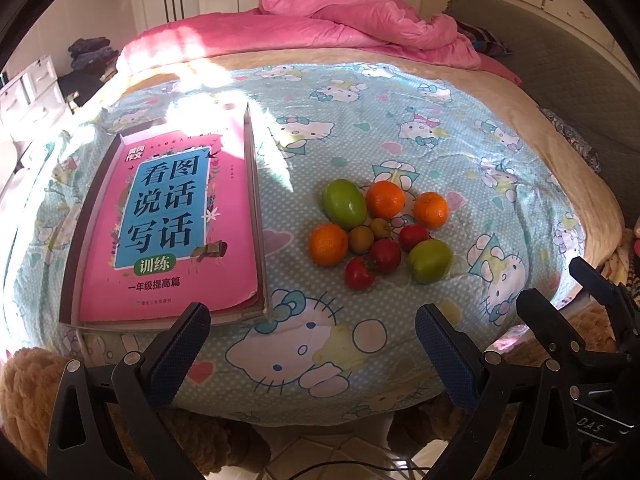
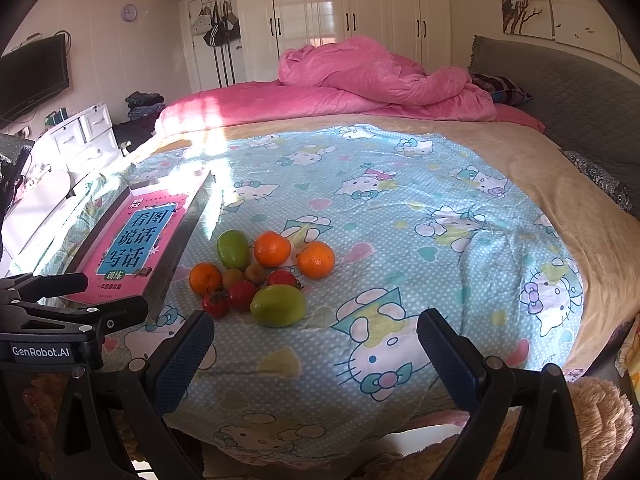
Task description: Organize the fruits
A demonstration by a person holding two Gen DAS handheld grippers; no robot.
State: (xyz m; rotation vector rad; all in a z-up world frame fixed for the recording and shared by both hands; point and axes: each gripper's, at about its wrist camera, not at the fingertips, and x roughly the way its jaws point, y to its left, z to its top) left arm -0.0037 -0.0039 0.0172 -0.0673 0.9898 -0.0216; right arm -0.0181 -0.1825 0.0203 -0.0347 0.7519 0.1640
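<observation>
A cluster of fruit lies on the Hello Kitty bedsheet: three oranges, two green fruits, three red tomatoes and two small brownish fruits. The cluster also shows in the right wrist view. A shallow tray holding a pink book lies left of the fruit. My left gripper is open and empty, near the bed's front edge. My right gripper is open and empty, right of the left one.
A crumpled pink duvet lies at the far end of the bed. A grey headboard stands at the right. White drawers and a TV are at the left. Brown fluffy rug lies below the bed edge.
</observation>
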